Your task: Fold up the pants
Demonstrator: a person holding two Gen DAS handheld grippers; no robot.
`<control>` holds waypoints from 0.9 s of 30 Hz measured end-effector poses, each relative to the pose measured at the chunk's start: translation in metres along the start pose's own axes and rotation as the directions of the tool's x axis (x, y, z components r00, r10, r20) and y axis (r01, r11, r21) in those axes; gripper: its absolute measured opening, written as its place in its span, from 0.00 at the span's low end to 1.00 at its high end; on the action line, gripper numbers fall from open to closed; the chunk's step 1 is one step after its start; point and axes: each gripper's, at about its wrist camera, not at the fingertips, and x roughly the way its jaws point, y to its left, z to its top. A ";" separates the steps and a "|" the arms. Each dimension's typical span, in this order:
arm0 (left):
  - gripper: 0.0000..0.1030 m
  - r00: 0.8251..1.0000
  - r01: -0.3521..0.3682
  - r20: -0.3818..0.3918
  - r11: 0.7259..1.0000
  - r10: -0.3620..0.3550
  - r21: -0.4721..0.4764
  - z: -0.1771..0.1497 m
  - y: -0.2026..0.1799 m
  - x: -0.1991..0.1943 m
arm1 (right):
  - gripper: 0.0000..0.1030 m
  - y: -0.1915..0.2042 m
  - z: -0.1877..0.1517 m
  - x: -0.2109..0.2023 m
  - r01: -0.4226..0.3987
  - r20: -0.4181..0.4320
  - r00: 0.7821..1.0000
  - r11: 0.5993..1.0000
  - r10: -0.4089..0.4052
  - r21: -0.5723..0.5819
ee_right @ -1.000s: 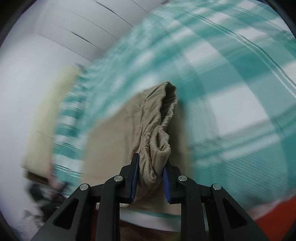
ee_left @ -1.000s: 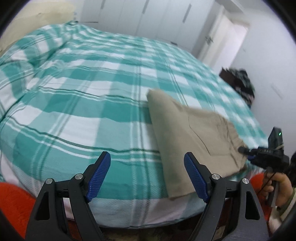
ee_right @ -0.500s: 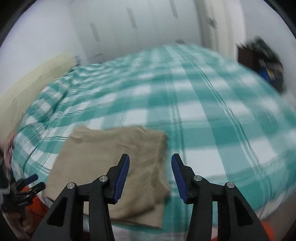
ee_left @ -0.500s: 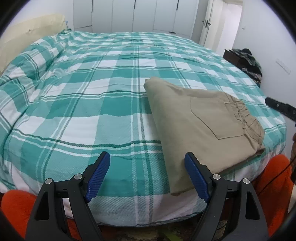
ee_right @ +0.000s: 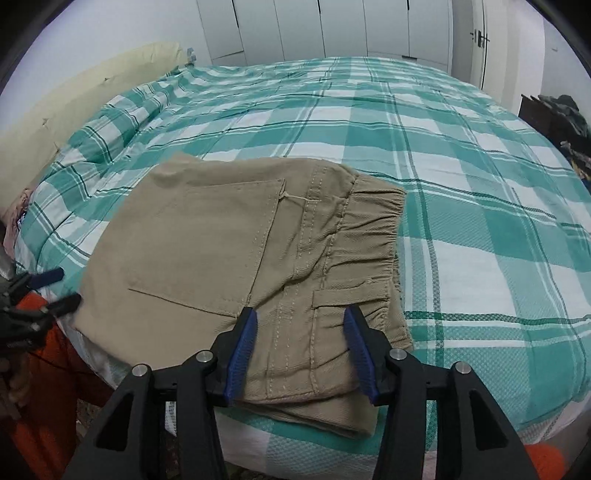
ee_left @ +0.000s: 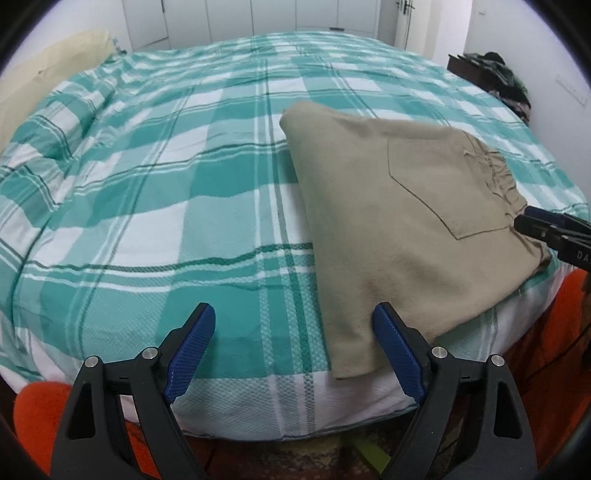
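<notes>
Tan pants (ee_left: 399,206) lie folded into a flat rectangle near the front edge of the bed, back pocket up and elastic waistband to the right (ee_right: 280,251). My left gripper (ee_left: 295,339) is open and empty, hovering above the bed's front edge just left of the pants' folded end. My right gripper (ee_right: 301,334) is open and empty, hovering over the waistband end of the pants. It also shows at the right edge of the left wrist view (ee_left: 550,229). The left gripper shows at the left edge of the right wrist view (ee_right: 48,291).
The bed has a teal and white plaid cover (ee_left: 166,177). A cream pillow (ee_right: 74,110) lies at its far left. White wardrobe doors (ee_right: 332,26) line the back wall. A dark stand with clothes (ee_left: 491,74) sits at the far right. Orange cloth (ee_left: 40,413) shows below the bed edge.
My right gripper has let go of the waistband it was shut on and opened, pulling back over the pants. The pants now lie flat and folded. The left gripper stayed open.
</notes>
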 end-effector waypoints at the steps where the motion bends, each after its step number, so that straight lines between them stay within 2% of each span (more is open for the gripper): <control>1: 0.86 1.000 0.009 0.006 1.000 -0.009 -0.009 0.001 0.001 -0.004 | 0.51 -0.001 -0.001 -0.001 -0.004 0.005 1.000 1.000 0.004 0.001; 3: 0.86 0.998 0.060 0.032 0.996 -0.059 -0.059 0.004 0.011 -0.016 | 0.51 -0.002 -0.003 -0.002 -0.010 0.018 1.000 1.000 0.010 0.001; 6: 0.86 0.986 0.165 0.062 0.973 -0.157 -0.158 0.005 0.033 -0.031 | 0.51 -0.005 -0.003 -0.007 -0.025 0.029 0.999 1.000 0.024 0.013; 9: 0.88 0.974 0.226 0.040 0.960 -0.222 -0.166 0.003 0.045 -0.034 | 0.51 -0.007 -0.004 -0.006 -0.035 0.032 0.999 0.999 0.034 0.018; 13: 0.88 0.976 0.219 0.019 0.963 -0.218 -0.155 0.004 0.035 -0.027 | 0.53 -0.007 -0.007 -0.006 -0.039 0.046 0.998 0.999 0.038 0.013; 14: 0.88 0.983 0.182 -0.005 0.976 -0.184 -0.117 0.004 0.025 -0.022 | 0.53 -0.006 -0.008 -0.006 -0.039 0.048 0.998 0.999 0.039 0.011; 15: 0.89 0.995 0.082 -0.061 0.996 -0.084 -0.034 0.004 0.010 -0.011 | 0.54 -0.006 -0.008 -0.005 -0.039 0.048 0.998 0.999 0.039 0.007; 16: 0.89 0.994 -0.003 -0.105 0.999 0.008 0.043 0.001 -0.002 0.002 | 0.55 -0.005 -0.008 -0.005 -0.038 0.047 0.998 0.999 0.038 0.004; 17: 0.89 0.991 -0.026 -0.127 0.998 0.034 0.064 -0.004 -0.009 0.010 | 0.56 -0.004 -0.008 -0.005 -0.037 0.046 0.998 0.999 0.037 0.001; 19: 0.89 0.991 0.010 -0.131 1.000 -0.006 0.027 -0.006 -0.008 0.008 | 0.56 -0.002 -0.008 -0.005 -0.041 0.044 0.998 0.999 0.041 -0.008; 21: 0.88 0.995 0.043 -0.096 0.999 -0.042 0.010 -0.001 -0.006 -0.004 | 0.56 0.000 -0.010 -0.006 -0.028 0.045 0.999 0.999 0.029 -0.023; 25: 0.89 0.994 0.109 0.004 0.992 -0.109 -0.059 0.028 0.004 -0.031 | 0.56 -0.002 -0.010 -0.006 -0.034 0.048 0.998 0.999 0.035 -0.013; 27: 0.89 0.994 0.112 0.014 0.991 -0.111 -0.067 0.046 0.003 -0.031 | 0.57 -0.001 -0.009 -0.005 -0.032 0.047 0.998 0.999 0.032 -0.013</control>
